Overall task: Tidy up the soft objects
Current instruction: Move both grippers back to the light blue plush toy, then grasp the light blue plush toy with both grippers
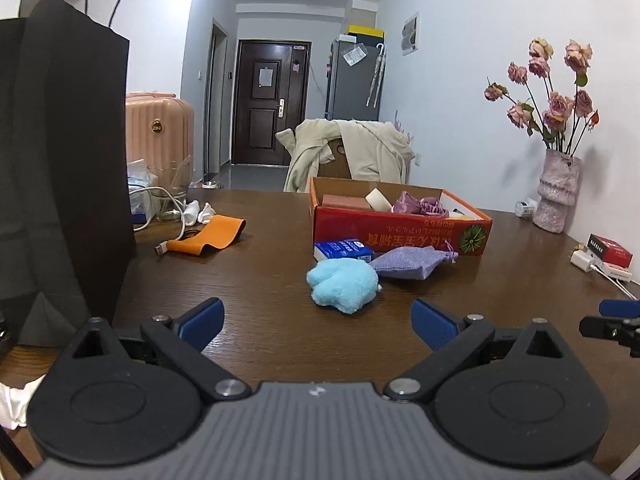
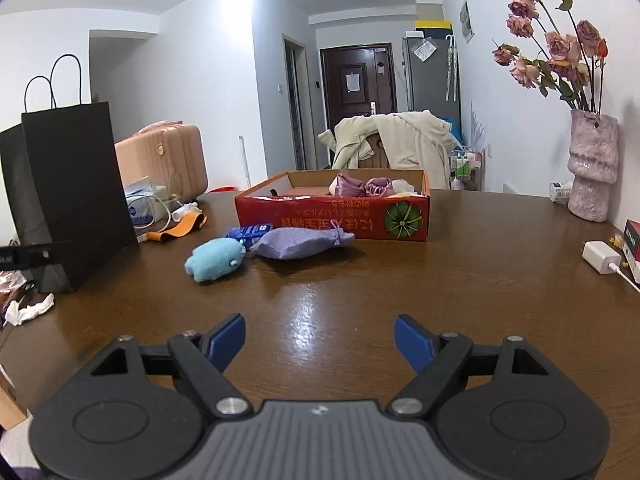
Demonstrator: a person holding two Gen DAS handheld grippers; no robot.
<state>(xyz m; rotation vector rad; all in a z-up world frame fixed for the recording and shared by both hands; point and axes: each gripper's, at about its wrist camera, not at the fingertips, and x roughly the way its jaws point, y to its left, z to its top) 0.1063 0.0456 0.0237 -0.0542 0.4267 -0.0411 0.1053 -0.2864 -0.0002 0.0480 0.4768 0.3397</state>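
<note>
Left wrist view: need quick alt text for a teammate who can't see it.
The open left gripper hovers empty over a brown table, facing a light-blue plush toy. Behind the toy lie a purple pouch and a red cardboard box.

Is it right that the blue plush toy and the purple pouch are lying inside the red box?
No. The blue plush toy and the purple pouch lie on the table in front of the red box, as the right wrist view shows.
</note>
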